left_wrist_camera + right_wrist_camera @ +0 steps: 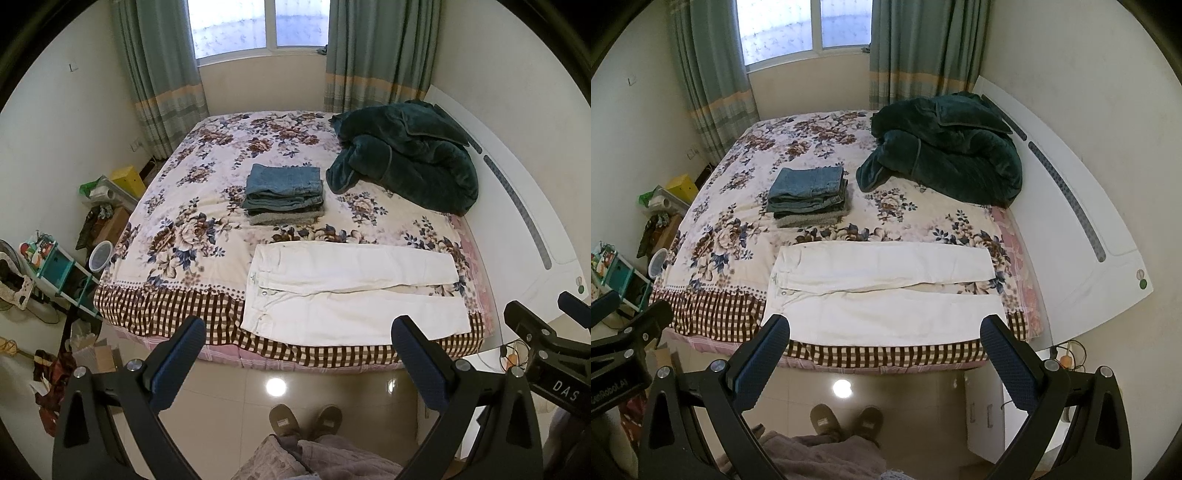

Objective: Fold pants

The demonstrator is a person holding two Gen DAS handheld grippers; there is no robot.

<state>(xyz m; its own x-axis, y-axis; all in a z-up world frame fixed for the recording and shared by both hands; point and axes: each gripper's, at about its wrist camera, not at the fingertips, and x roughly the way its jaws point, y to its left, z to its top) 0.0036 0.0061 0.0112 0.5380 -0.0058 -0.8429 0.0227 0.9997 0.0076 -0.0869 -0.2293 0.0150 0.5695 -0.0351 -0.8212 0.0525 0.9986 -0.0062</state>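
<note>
Left gripper (297, 339) hangs above the floor short of the bed's near edge, jaws spread wide, nothing between them. Right gripper (884, 338) likewise: wide apart, empty, held off the bed at much the same height. Both point toward the bed. In the left wrist view the right gripper's black frame shows at the far right edge.

White pants (351, 295) lie flat along the near edge of the bed (207, 206), spread lengthwise across the view. Waistband to the left, cuffs to the right. Two legs side by side with a narrow gap between them that widens toward the cuffs. Near leg runs close to the mattress edge, over the checked border of the floral bedspread. Neither gripper touches the fabric.

Farther back, near the middle of the bed, sits a stack of folded clothes (286, 194): blue denim on top, grey pieces below. Well apart from the white pants. To its right, a dark green blanket (406, 158) lies bunched against the white headboard (524, 206).

Person's two slippers (304, 419) stand on the glossy tiled floor, below and between the gripper fingers. Window with green curtains on the far wall. Clutter on the floor to the left of the bed.
</note>
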